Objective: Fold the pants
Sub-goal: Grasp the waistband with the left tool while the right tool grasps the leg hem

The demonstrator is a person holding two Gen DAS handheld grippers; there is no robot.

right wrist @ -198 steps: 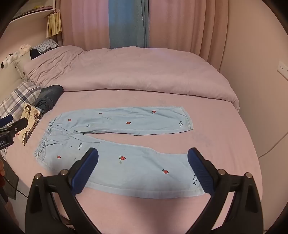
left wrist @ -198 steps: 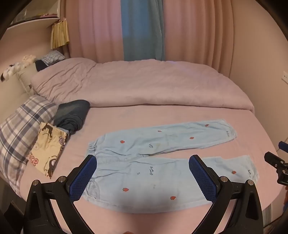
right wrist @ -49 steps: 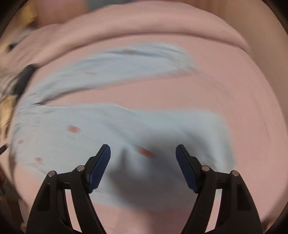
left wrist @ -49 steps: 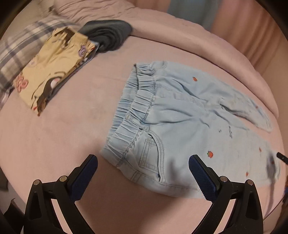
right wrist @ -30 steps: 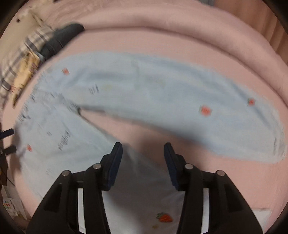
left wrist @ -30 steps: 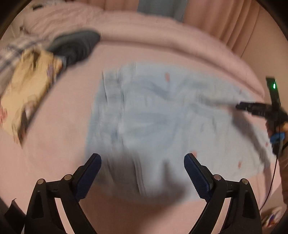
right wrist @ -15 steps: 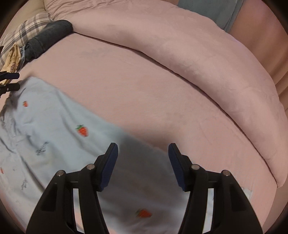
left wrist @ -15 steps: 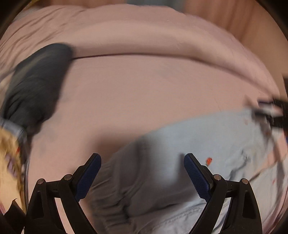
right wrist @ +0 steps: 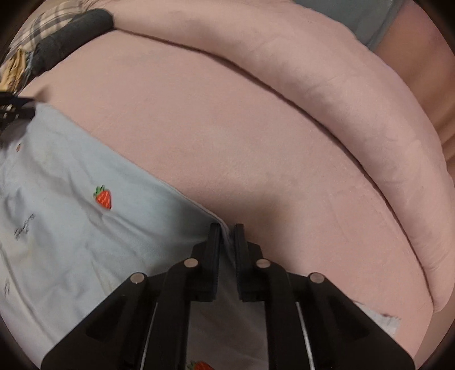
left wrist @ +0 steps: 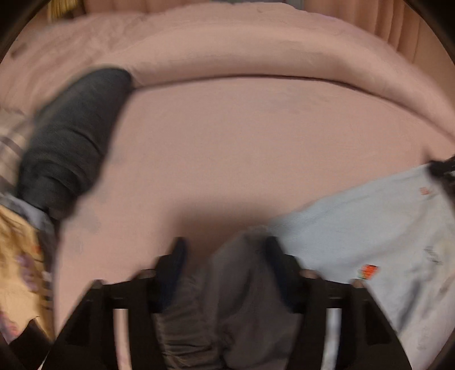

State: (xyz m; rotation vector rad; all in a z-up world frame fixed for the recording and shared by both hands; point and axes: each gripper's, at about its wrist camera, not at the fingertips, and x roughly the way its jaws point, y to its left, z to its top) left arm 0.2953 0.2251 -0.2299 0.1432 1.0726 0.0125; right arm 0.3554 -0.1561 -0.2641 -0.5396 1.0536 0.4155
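Observation:
The light blue pants [right wrist: 71, 222] with strawberry prints lie on the pink bed sheet [right wrist: 227, 128]. My right gripper [right wrist: 227, 236] is shut on the far edge of a pant leg, with cloth pinched between the jaws. In the blurred left wrist view the pants [left wrist: 369, 236] spread to the right. My left gripper [left wrist: 224, 256] is low over the bunched waistband, its jaws narrowed with cloth between them and a gap still showing. The left gripper also shows at the left edge of the right wrist view [right wrist: 14, 111].
A rolled pink duvet [right wrist: 355, 99] runs along the far side of the bed. A dark folded garment [left wrist: 71, 136], a yellow patterned item [left wrist: 17, 256] and a plaid pillow [right wrist: 48, 25] lie at the left.
Both grippers have dropped onto the far edge of the pants. The right jaws closed from half open onto the leg edge. The left jaws narrowed around the waistband.

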